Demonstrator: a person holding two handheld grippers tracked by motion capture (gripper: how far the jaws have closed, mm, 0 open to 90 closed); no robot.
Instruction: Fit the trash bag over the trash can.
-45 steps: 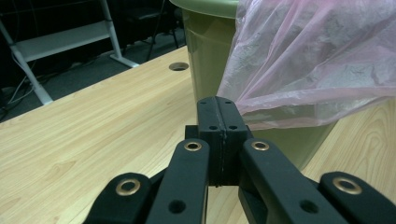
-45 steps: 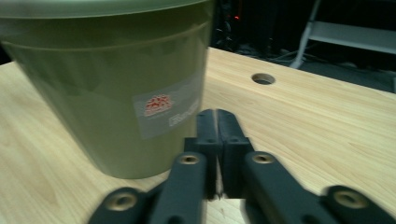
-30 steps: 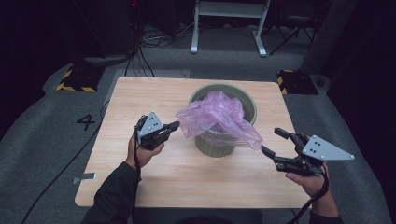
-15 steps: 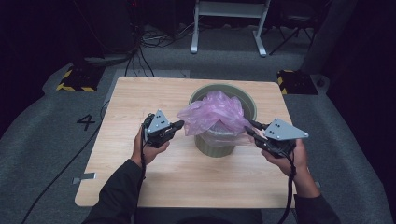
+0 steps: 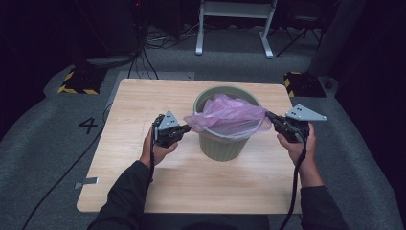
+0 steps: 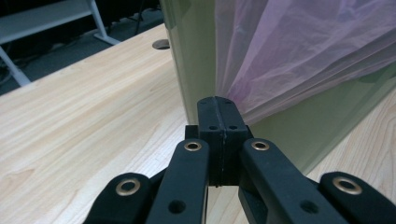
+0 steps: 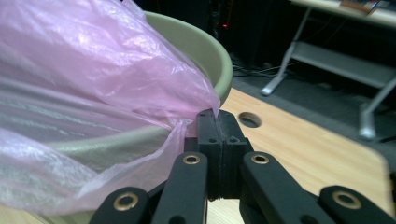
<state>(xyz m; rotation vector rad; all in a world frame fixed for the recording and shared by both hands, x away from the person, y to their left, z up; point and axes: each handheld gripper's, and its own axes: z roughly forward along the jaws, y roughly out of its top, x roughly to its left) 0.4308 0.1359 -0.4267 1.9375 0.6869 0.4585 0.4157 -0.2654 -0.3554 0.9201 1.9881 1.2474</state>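
A pale green waste bin stands upright near the middle of a light wooden worktop, seen from above. A thin pink plastic bag lies over the bin's mouth, part inside it, part stretched past the rim on both sides.

To the left of the bin, the left tongs are clamped on a corner of the bag, just beside the bin's wall. In the left gripper view the two black jaws meet flat, and the pink film fans out from their tip against the green wall.

To the right of the bin, the right tongs have just been closing and now pinch the bag's other edge, near the rim. In the right gripper view the film bunches into the closed tip.

On the grey floor left of the bin, beyond the worktop's edge, a black figure "4" can be read.
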